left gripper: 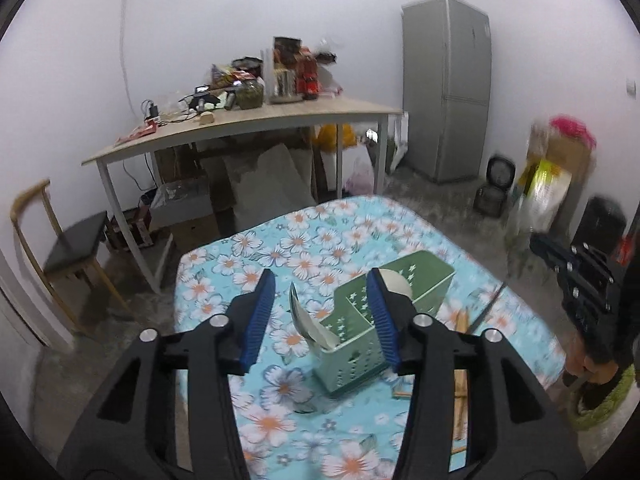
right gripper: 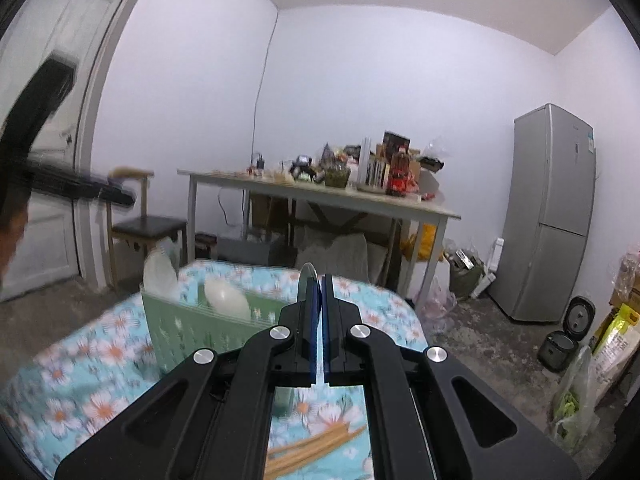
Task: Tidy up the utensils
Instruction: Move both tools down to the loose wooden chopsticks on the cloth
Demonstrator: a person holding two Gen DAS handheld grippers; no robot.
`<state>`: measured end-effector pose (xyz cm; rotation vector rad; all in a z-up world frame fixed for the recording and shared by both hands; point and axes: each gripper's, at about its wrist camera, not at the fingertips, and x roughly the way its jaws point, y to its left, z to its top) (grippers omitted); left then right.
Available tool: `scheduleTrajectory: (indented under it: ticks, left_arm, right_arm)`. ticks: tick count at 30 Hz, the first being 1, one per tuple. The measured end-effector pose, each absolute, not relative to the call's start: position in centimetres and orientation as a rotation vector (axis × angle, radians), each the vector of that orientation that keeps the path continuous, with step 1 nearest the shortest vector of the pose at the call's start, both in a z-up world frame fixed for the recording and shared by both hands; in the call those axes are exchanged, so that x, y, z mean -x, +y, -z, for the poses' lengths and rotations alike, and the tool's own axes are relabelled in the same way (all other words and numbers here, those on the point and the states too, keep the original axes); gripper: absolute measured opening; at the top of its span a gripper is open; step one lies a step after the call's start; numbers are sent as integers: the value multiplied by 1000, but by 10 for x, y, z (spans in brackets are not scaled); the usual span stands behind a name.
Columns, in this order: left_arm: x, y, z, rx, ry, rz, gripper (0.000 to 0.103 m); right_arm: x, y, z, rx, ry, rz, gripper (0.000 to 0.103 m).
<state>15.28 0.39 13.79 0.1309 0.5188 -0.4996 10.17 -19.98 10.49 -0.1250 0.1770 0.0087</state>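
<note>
A green slotted utensil holder [left gripper: 404, 312] [right gripper: 188, 324] stands on the blue floral tablecloth [left gripper: 280, 248]. A white spoon [left gripper: 310, 320] leans out of its near compartment, and a second white spoon [left gripper: 396, 282] sits further in. My left gripper [left gripper: 321, 276] hangs open just above; the leaning spoon lies between its blue pads [left gripper: 262, 312] without touching them. My right gripper [right gripper: 319, 280] is shut on a thin grey utensil [right gripper: 307, 276], seen edge-on and poking past the fingertips. Both white spoons [right gripper: 226, 300] show to its left. Wooden chopsticks [right gripper: 312, 448] [left gripper: 460, 364] lie on the cloth.
A long wooden table [left gripper: 240, 128] piled with jars and packets stands behind, a dark-seated chair [left gripper: 76, 240] to its left and a grey fridge [left gripper: 448, 88] to its right. Bags and a rice cooker [right gripper: 560, 348] sit on the floor. A white door [right gripper: 48, 120] is at the left.
</note>
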Motion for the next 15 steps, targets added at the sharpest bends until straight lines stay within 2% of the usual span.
scheduleTrajectory:
  ticks: [9,15]
  left_arm:
    - [-136,57,-77,117,585,489,50]
    - [-126,72,-31,165,651,491,50]
  right_arm:
    - [-103,-197,-169,164,49,-26,2]
    - [-129,-176,-181,235,25,-19,2]
